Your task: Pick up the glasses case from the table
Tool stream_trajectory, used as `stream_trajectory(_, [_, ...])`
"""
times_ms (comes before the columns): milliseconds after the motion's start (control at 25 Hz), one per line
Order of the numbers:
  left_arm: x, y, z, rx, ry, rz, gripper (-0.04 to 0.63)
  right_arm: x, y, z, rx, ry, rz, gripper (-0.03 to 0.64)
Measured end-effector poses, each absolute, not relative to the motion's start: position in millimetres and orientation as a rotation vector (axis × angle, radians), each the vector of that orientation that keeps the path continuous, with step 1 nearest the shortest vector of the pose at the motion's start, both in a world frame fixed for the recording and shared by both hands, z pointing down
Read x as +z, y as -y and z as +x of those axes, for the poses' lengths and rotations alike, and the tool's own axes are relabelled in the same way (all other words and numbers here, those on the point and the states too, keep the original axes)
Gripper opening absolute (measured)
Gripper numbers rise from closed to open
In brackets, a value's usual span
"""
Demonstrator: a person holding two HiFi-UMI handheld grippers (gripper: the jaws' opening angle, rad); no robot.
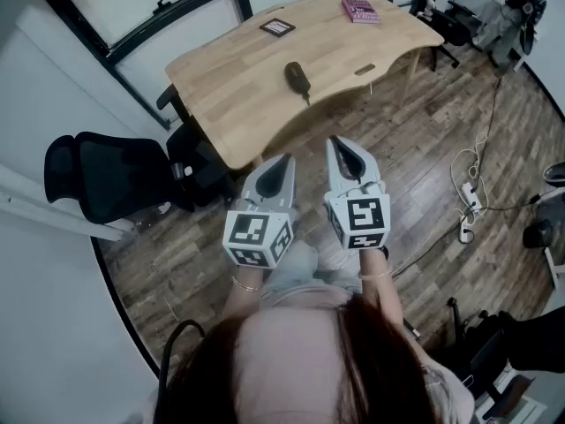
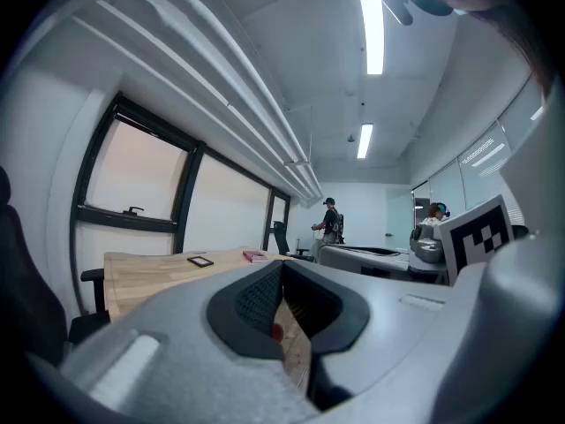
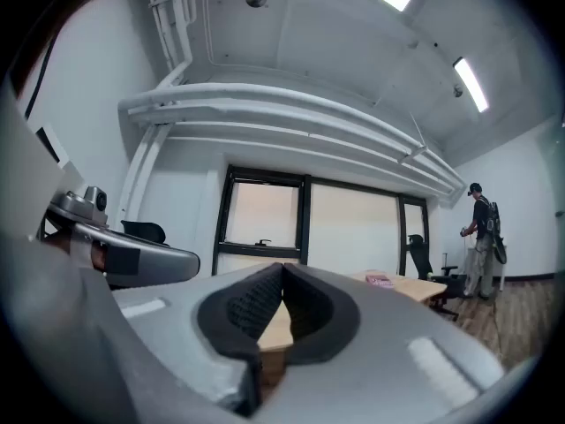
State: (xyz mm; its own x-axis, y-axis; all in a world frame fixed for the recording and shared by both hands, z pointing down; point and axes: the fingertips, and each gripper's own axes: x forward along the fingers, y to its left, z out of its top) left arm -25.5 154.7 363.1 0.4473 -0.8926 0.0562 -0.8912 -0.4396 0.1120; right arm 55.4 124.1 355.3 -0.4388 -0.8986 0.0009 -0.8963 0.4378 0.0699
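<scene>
The glasses case (image 1: 297, 77) is a dark oval pouch lying near the front edge of the wooden table (image 1: 238, 87). Both grippers are held level over the floor, short of the table and apart from the case. My left gripper (image 1: 283, 160) is shut with nothing in it, and my right gripper (image 1: 336, 142) beside it is also shut and empty. In the left gripper view the jaw tips (image 2: 282, 263) meet, with the tabletop (image 2: 150, 272) beyond. The right gripper view shows closed tips (image 3: 282, 267) too. Neither gripper view shows the case.
A pink box (image 1: 360, 10) and a dark framed square (image 1: 277, 26) lie at the table's far side. A black office chair (image 1: 106, 175) stands at the left. Cables and a power strip (image 1: 468, 210) lie on the wood floor at the right. A person (image 2: 329, 220) stands far off.
</scene>
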Motion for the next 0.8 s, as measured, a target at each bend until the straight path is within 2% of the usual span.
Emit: stream_trajectory(800, [356.9,-65.6,-53.1,-0.008,1.544,2.564,0.011,349.9,-40.1,29.4,0.052,2.689,1.617,0.003])
